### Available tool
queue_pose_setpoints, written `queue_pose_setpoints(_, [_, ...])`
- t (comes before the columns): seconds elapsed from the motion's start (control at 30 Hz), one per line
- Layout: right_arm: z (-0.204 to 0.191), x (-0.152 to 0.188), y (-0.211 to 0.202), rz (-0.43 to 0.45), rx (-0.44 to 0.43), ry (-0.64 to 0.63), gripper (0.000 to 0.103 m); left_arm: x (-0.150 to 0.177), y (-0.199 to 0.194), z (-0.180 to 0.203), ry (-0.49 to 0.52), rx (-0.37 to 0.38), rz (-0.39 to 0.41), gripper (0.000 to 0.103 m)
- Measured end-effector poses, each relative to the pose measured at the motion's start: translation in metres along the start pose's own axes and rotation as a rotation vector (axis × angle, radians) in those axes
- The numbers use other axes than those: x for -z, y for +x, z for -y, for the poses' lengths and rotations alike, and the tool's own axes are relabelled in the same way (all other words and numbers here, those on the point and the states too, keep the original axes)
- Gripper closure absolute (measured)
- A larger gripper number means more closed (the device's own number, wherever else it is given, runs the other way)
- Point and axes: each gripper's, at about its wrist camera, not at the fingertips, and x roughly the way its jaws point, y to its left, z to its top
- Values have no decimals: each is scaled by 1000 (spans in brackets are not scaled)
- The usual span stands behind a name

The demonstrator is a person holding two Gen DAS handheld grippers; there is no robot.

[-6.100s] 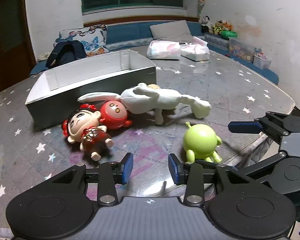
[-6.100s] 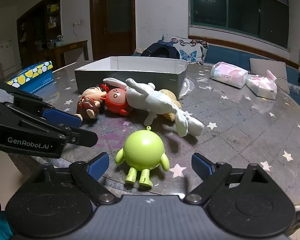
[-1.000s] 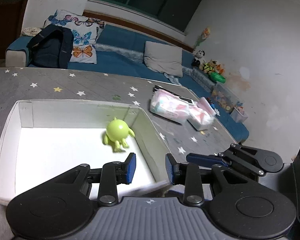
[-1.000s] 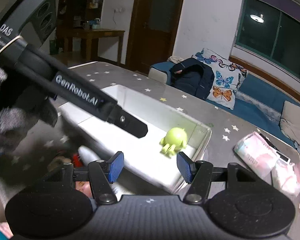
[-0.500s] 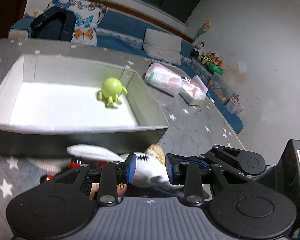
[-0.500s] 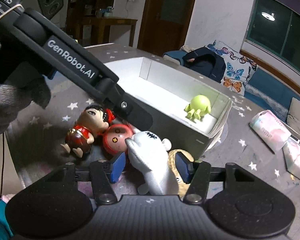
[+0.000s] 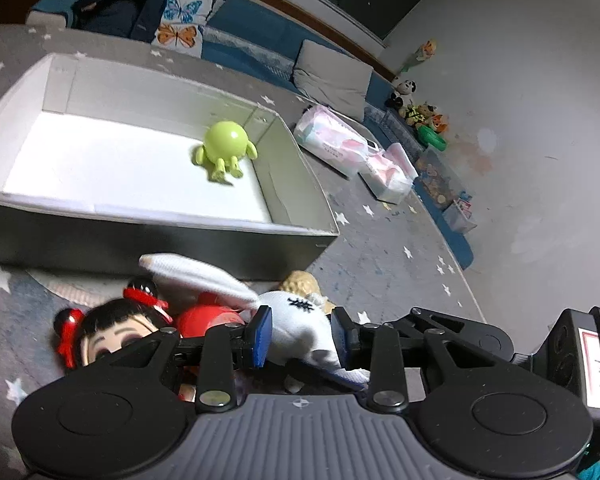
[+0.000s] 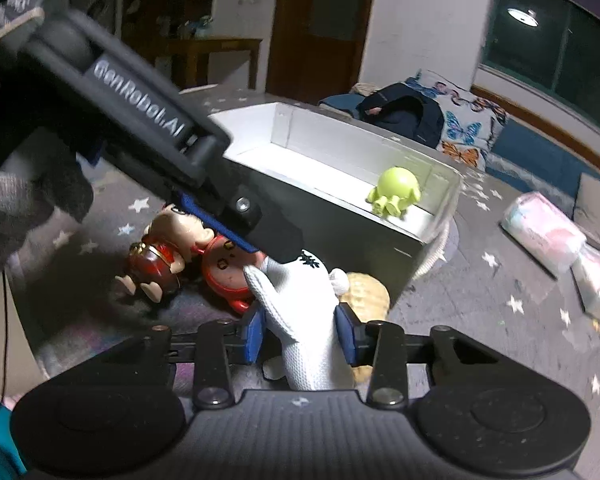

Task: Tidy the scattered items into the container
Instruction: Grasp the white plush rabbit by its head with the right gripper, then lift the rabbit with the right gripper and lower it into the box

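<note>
Both grippers, left gripper (image 7: 300,338) and right gripper (image 8: 300,334), sit partly closed around the white plush rabbit (image 8: 304,312), lying just before the box (image 7: 156,224). Soft, light and floppy, it probably wants a mid-body pinch. Beyond, the green toy (image 7: 225,147) rests inside the box.

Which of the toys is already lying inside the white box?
The green round toy, alone inside the white box. The white plush rabbit, the red round toy and the black-haired doll lie on the table outside it.
</note>
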Motion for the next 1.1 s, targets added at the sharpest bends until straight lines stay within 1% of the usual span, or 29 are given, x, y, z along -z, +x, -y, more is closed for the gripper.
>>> queue_pose_setpoints(0.1, [9, 6, -10, 15, -16, 63, 66, 2, 4, -1, -20, 12, -14, 68])
queue_pose_setpoints(0.2, [16, 8, -18, 35, -30, 109, 66, 3, 6, -2, -42, 42, -25, 68])
queue_pose_setpoints(0.33, [21, 8, -26, 62, -44, 158, 68, 1, 5, -1, -66, 64, -4, 66])
queue_pose_setpoints(0.47, [24, 6, -30, 88, -48, 176, 69, -2, 2, -3, -82, 89, 17, 65])
queue_pose_setpoints(0.6, [22, 3, -31, 97, -46, 175, 69, -3, 0, -6, -106, 107, 22, 64])
queue_pose_setpoints(0.7, [20, -3, -30, 106, -41, 169, 70, -7, -2, -4, -118, 97, 32, 63])
queue_pose_setpoints(0.77, [19, -9, -31, 120, -37, 156, 70, -12, -7, -1, -111, 89, 54, 63])
queue_pose_setpoints(0.9, [21, -27, -36, 161, -29, 117, 70, -27, -22, -2, -124, 120, 108, 63])
queue_pose_setpoints(0.97, [23, -41, -38, 185, -19, 83, 70, -38, -31, 0, -117, 126, 145, 65])
queue_pose_setpoints(1.1, [31, -73, -31, 221, -8, 9, 70, -63, -42, 0, -94, 109, 226, 67])
